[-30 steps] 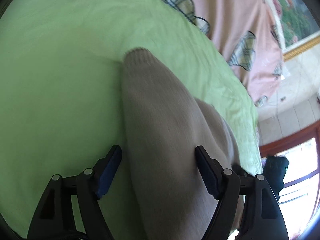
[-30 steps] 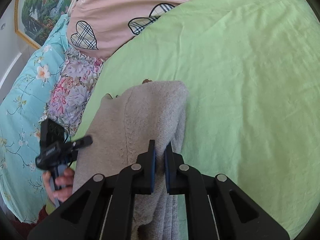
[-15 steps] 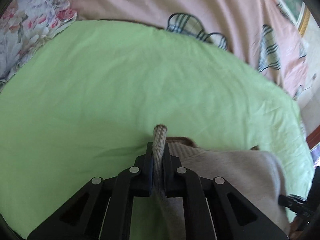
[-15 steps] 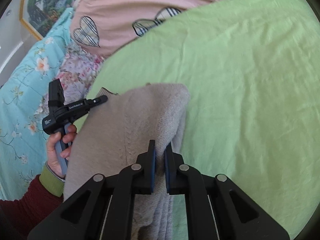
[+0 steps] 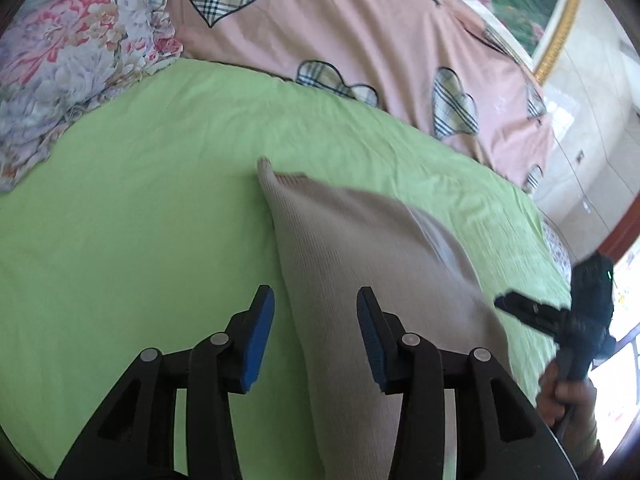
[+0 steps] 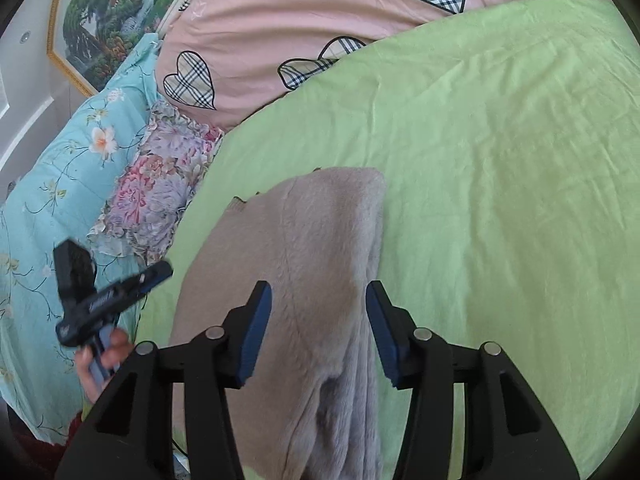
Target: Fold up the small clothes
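Just one beige sweater (image 5: 360,272), two grippers (both released)

The left tongs (image 5: 316,336) gape apart above the beige knit garment (image 5: 360,264) on the green sheet (image 5: 140,200).

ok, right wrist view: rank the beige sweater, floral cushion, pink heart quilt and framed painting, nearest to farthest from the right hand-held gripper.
1. Beige sweater: directly between and ahead of the open fingers of the right hand-held gripper.
2. Floral cushion: ahead, to the left, off the green sheet.
3. Pink heart quilt: beyond the sheet, across the top.
4. Framed painting: on the wall, top left.
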`<state>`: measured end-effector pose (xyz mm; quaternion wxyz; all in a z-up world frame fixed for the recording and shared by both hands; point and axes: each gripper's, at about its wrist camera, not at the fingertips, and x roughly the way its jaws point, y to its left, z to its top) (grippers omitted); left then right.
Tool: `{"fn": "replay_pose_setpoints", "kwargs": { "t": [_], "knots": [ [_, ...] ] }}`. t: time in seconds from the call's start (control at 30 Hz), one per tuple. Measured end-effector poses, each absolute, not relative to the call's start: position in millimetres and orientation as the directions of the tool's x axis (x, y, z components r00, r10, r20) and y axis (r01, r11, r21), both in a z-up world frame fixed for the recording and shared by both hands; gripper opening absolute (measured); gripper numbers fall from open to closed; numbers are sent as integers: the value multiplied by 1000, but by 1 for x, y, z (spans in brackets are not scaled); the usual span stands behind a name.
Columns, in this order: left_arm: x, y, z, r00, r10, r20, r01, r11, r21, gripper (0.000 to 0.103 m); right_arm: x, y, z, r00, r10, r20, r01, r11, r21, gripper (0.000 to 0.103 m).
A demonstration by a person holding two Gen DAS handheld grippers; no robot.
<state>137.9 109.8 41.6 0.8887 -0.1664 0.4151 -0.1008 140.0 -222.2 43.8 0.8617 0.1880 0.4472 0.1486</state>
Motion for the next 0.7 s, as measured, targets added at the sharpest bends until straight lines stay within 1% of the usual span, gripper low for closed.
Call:
{"fn": "replay_pose_setpoints", "kwargs": {
  "t": [0.2, 0.27, 0.3, 0.33, 0.4, 0.5, 0.57, 0.7],
  "knots": [
    [61, 97, 30, 606, -318, -729, 83, 937, -339, 45, 94, -226, 40, 547, 421, -724, -75, 886, 458, 50],
    [41, 96, 24, 593, -344, -728, 97, 928, -359, 45, 78, -227, 38, 543, 427, -723, -78, 883, 463, 50],
    [34, 96, 20, 589, -360, -724, 103, 922, -374, 47, 70, -226, 37, 544, 432, -719, -85, 881, 465, 50],
    [25, 94, 16, 591, -366, -719, 101, 918, -384, 51, 63, -225, 37, 548, 438, -713, -96, 879, 467, 50],
    [20, 90, 9, 592, -362, -720, 104, 920, -377, 54, 54, -223, 36, 550, 457, -699, -120, 872, 475, 51],
    [21, 77, 0, 586, -344, -734, 109, 931, -350, 54, 48, -210, 30, 528, 465, -710, -154, 875, 458, 51],
    [23, 66, -2, 589, -328, -739, 128, 940, -315, 54, 48, -203, 26, 521, 452, -724, -158, 885, 438, 51],
    [24, 47, -7, 603, -264, -753, 137, 964, -228, 56, 49, -197, 20, 513, 458, -726, -161, 882, 442, 51]
  ]
}}
